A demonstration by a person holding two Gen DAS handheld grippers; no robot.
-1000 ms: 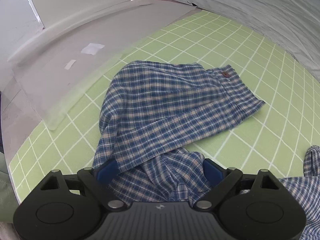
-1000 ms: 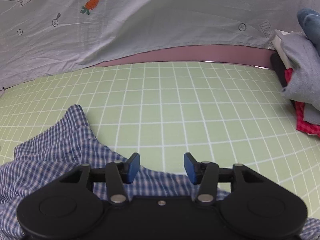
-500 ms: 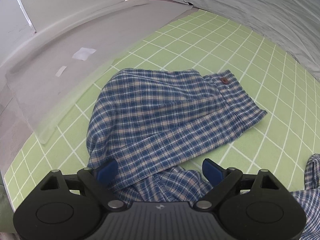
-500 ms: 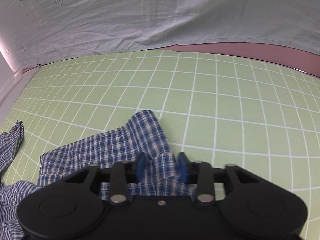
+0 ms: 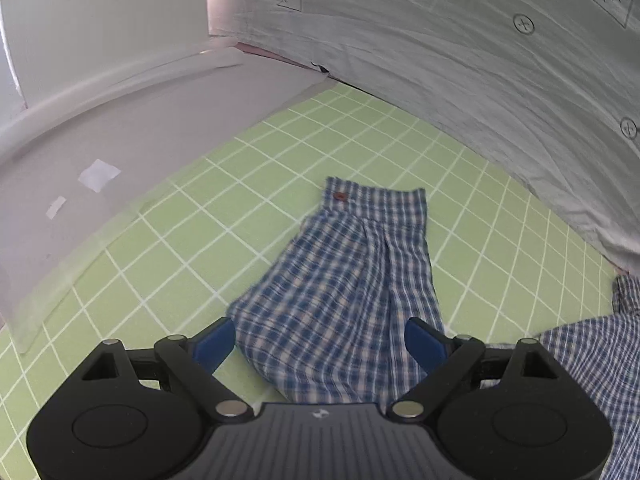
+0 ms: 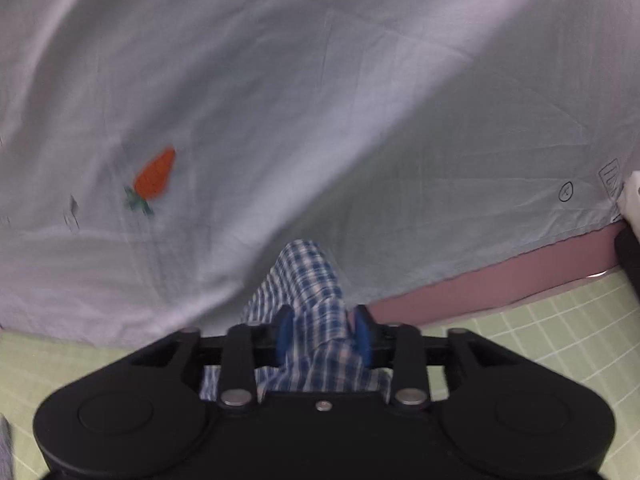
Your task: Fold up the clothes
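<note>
Our right gripper (image 6: 323,330) has its jaws clamped on the plaid shirt (image 5: 340,280); the left gripper (image 5: 319,338) gapes over the sleeve, centre frame. Pulling could drag it crooked.

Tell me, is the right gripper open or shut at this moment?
Shut. The right gripper is shut on a bunch of the blue plaid shirt, and cloth sticks up between its blue pads.

The grey sheet (image 5: 460,60) carries printed arrows: "LOOK HERE" at upper centre of the left view, a partly cut "HERE" at its upper right.
</note>
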